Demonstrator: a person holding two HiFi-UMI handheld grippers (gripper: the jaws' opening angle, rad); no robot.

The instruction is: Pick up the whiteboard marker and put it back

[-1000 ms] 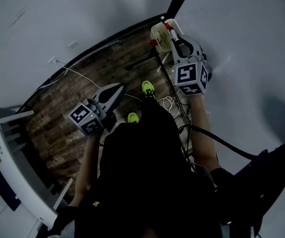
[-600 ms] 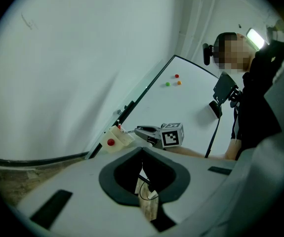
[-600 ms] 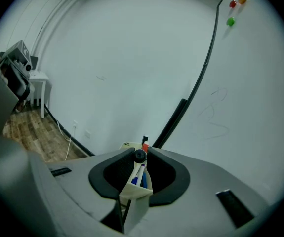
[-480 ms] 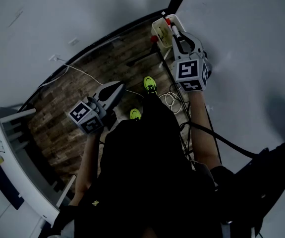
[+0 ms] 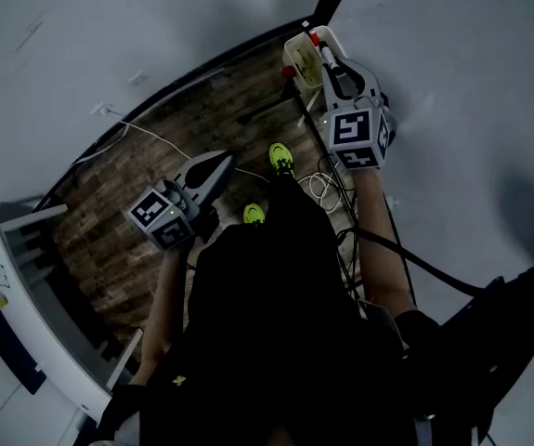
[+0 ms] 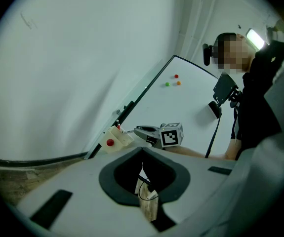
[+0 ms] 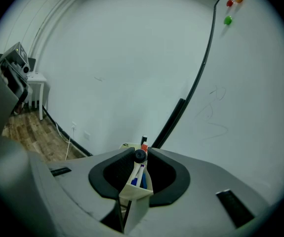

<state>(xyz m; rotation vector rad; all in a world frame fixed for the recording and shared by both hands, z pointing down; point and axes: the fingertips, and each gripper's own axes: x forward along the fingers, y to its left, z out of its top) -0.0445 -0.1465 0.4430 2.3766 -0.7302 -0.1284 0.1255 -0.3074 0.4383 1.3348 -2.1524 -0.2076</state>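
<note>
Left tongs [image 5: 222,163]: closed, empty, held low over wood floor [image 5: 146,156], tips pointing to 1 o'clock in head view.

Right tongs [image 5: 323,59]: clamped on black end of marker [image 7: 140,155], right above cream holder [image 5: 300,65] at 12 o'clock in head view. Marker stands upright in holder, beside blue and red pens.

Holder sits at whiteboard [image 7: 250,107] edge. Coloured magnets [image 7: 229,3] at 1 o'clock in right gripper view.

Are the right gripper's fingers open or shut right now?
Shut. The right gripper pinches the black end of the whiteboard marker between its fingers, right above the pen holder.
</note>
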